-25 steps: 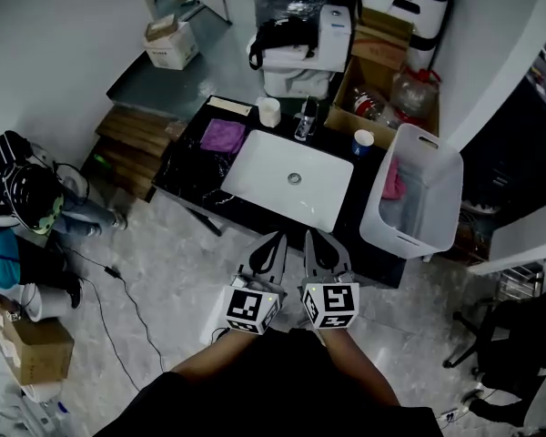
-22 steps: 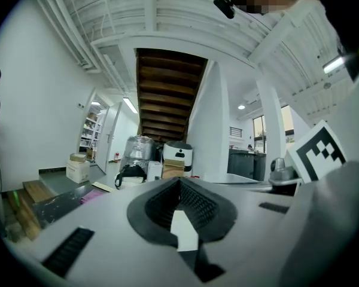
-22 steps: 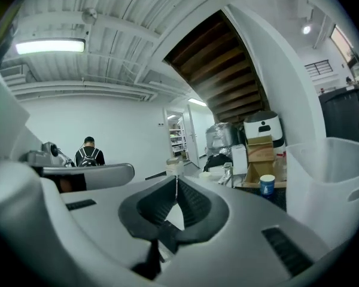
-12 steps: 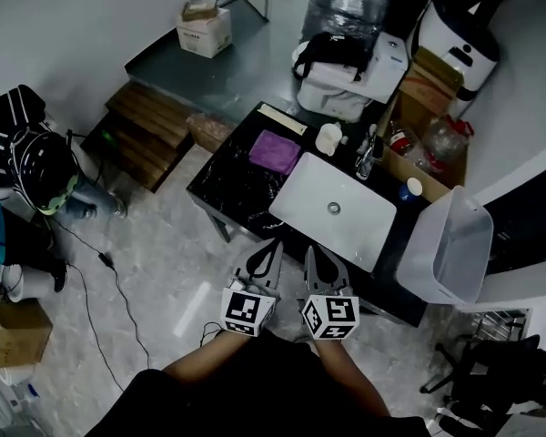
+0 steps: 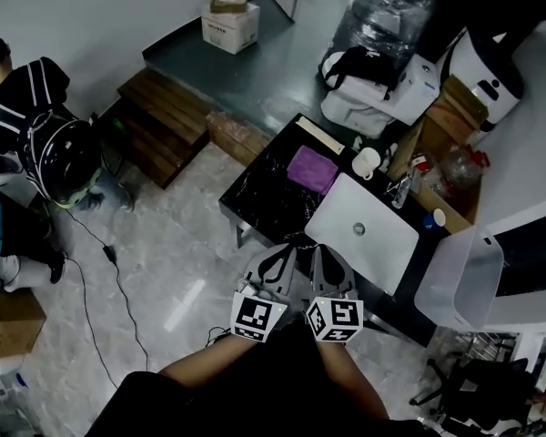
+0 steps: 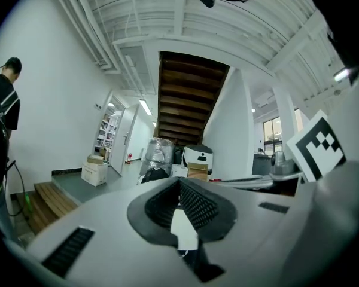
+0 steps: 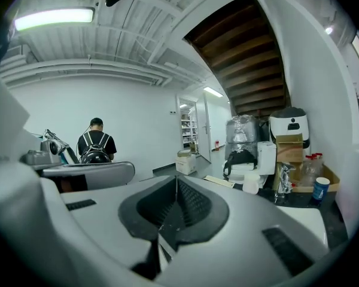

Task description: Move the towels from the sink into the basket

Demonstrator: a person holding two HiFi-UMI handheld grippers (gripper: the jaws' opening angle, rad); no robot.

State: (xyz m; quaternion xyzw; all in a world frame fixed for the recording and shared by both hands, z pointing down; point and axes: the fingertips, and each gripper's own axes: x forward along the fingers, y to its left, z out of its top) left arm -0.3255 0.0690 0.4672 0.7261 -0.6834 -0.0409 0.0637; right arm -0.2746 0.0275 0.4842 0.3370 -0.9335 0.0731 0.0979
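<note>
A purple towel lies on the black counter, left of the white sink, whose basin shows no towel. The translucent white basket stands at the counter's right end; I cannot see its inside. My left gripper and right gripper are side by side in front of the counter's near edge, both pointing at it. Each is shut with nothing in it. In the left gripper view the left gripper has its pads together; the right gripper shows the same in its own view.
A person with a backpack stands at the left, by wooden steps. A cable runs over the floor. A white cup, a blue-rimmed cup, boxes and a wrapped water bottle crowd the back.
The counter, sink and basket have slid to the right and upward in the head view, with more floor showing at the left. Both grippers stay shut and side by side.
</note>
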